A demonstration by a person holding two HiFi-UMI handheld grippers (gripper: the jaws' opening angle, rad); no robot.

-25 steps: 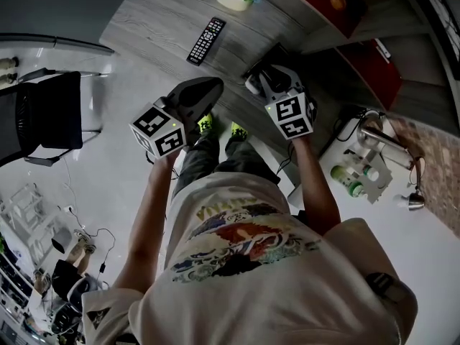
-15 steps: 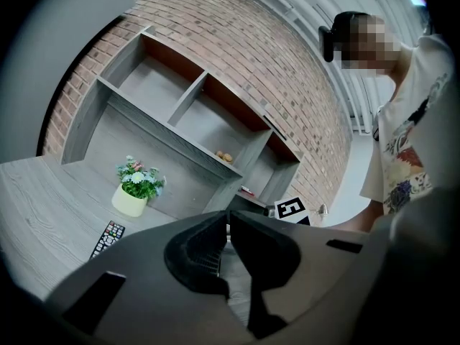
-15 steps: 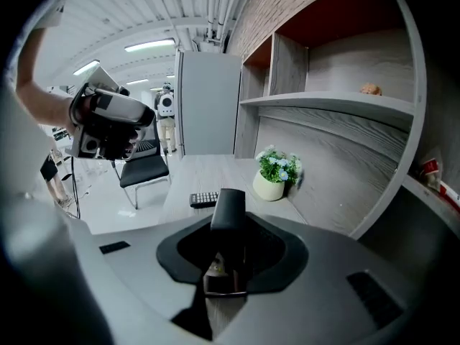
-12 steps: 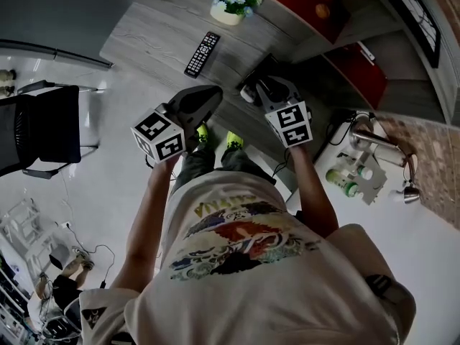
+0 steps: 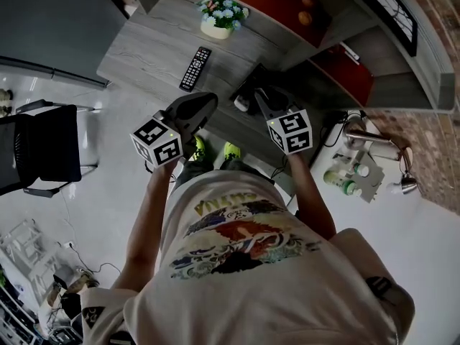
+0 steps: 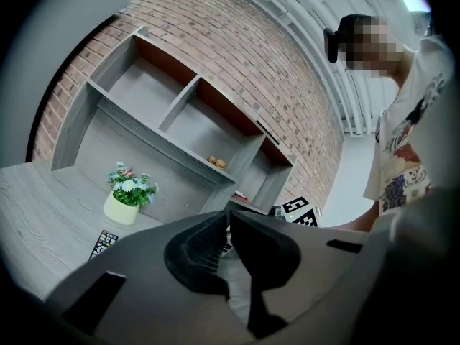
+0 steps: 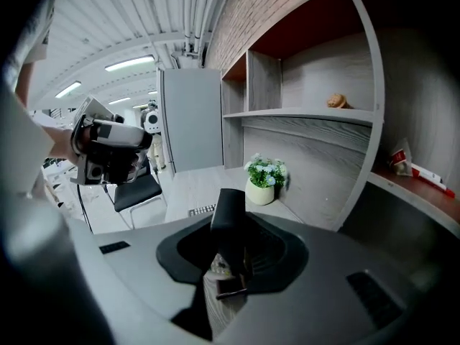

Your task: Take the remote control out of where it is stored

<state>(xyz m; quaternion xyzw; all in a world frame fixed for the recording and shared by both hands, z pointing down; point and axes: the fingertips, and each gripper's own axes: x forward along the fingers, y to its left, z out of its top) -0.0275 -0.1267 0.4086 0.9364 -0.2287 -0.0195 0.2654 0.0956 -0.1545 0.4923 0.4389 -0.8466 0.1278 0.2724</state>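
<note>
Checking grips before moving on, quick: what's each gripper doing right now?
Left gripper: closed, nothing in it.
Right gripper: closed on the black remote control.

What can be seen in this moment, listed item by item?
desk: one, grey wood grain, in front of the person
loose remote control: one, black, flat on the desk
flower pot: one, pale with white and blue flowers, at the desk's back edge
shelf unit: one, grey with red back panels, behind the desk
round things: two, brown-orange, on an upper shelf
packet: one, red and white, on a lower shelf
chair: one, black, on the floor left of the desk
rack with bottles: one, white, on the floor at the person's right
held remote control: one, black, apparently a second remote
left gripper: dark grey, jaws together, empty
right gripper: dark grey, shut on the held remote control
</note>
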